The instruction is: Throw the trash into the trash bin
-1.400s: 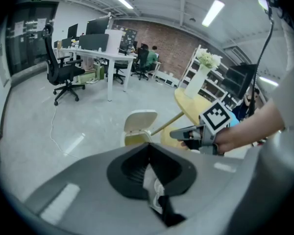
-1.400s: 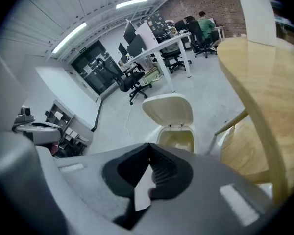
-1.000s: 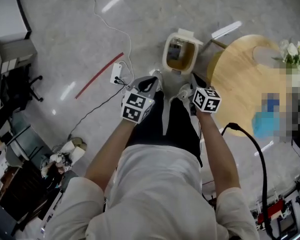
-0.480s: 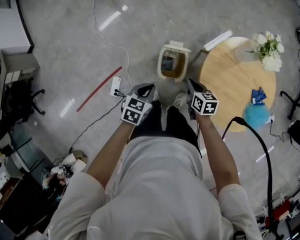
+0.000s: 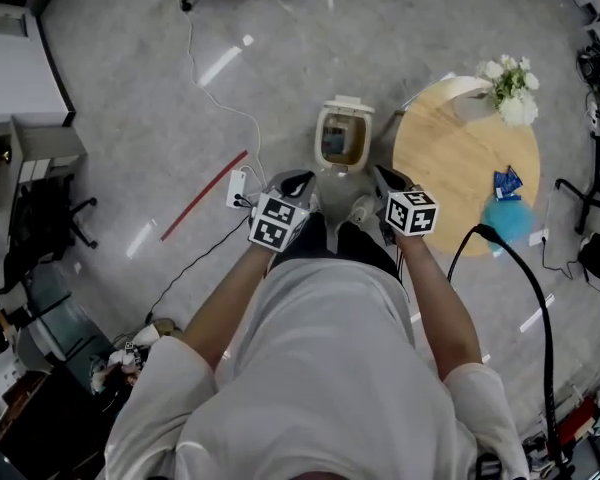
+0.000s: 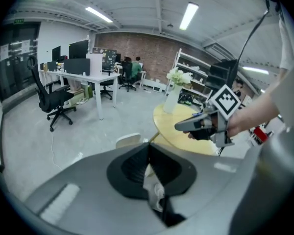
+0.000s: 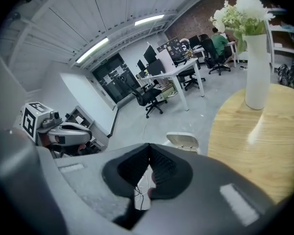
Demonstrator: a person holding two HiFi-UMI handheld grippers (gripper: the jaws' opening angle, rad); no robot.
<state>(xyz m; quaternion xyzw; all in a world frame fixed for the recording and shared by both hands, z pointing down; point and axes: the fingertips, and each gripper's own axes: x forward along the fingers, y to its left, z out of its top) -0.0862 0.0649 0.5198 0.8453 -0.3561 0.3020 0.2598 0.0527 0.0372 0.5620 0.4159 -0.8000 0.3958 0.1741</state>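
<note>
Standing on grey floor (image 5: 130,98) are trash bin (image 5: 344,104) and table (image 5: 450,168) (with flowers (image 5: 510,76)).

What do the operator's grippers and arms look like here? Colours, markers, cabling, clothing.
The left gripper and right gripper share one build: grey shells, black ribbed pads, and a white cube with black square markers on each. A thick black cable arcs beside the right arm. The person wears a white short-sleeved shirt, and the forearms are bare.
</note>
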